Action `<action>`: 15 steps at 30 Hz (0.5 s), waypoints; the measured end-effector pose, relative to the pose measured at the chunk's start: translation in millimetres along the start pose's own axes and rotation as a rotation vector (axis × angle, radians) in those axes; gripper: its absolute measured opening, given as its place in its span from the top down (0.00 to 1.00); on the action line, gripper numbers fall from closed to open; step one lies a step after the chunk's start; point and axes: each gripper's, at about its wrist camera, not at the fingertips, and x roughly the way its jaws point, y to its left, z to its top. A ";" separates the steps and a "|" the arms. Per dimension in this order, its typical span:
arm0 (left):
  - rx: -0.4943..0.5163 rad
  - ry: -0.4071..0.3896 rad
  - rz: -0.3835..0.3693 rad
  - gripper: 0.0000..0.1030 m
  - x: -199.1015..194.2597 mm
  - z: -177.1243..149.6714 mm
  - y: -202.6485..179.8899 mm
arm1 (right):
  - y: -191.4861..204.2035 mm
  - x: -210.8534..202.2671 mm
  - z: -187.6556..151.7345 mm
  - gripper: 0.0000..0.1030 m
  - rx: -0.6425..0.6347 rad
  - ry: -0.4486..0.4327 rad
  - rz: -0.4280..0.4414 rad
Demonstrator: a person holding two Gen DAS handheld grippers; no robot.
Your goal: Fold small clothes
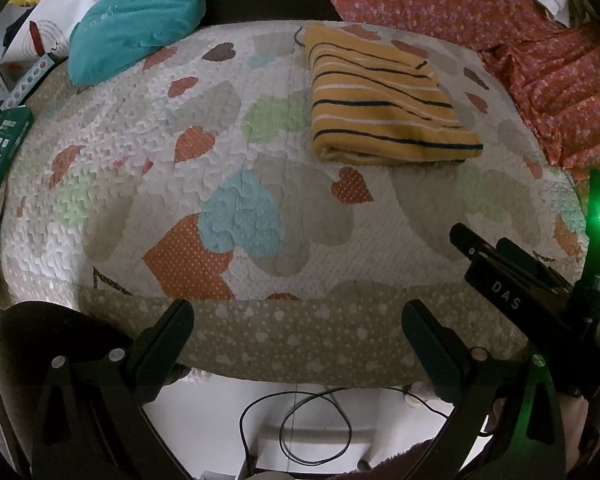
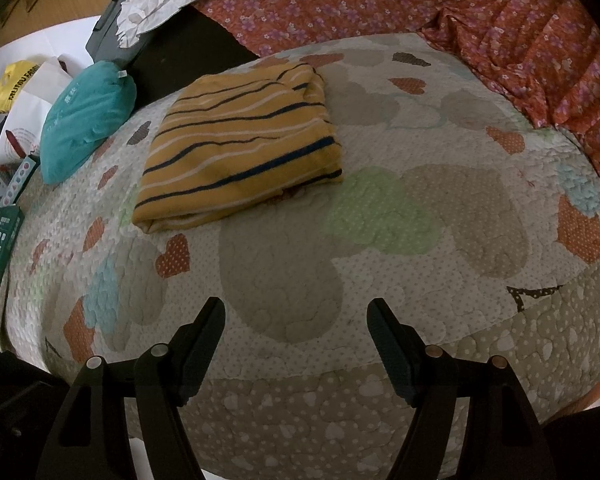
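A mustard-yellow garment with dark and white stripes (image 1: 384,100) lies folded into a flat rectangle on the heart-patterned quilt (image 1: 240,184). It also shows in the right wrist view (image 2: 240,152), left of centre. My left gripper (image 1: 298,320) is open and empty, held over the quilt's near edge, well short of the garment. My right gripper (image 2: 296,320) is open and empty above the quilt (image 2: 380,240), short of the garment. The right gripper's body also shows at the right of the left wrist view (image 1: 512,276).
A teal cushion (image 1: 136,20) lies at the quilt's far left, also in the right wrist view (image 2: 84,116). Red floral fabric (image 1: 500,32) bunches along the far right edge. A green box (image 1: 0,148) sits at the left edge. A black cable (image 1: 312,428) lies on the floor below.
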 end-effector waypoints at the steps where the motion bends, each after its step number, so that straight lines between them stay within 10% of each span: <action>1: -0.001 0.001 0.000 0.00 0.4 0.0 0.1 | 0.1 -0.1 0.0 0.24 0.000 0.000 0.000; 15: -0.043 0.020 -0.007 0.00 9.2 1.4 11.2 | 5.8 3.6 -4.6 0.24 -0.029 0.008 -0.002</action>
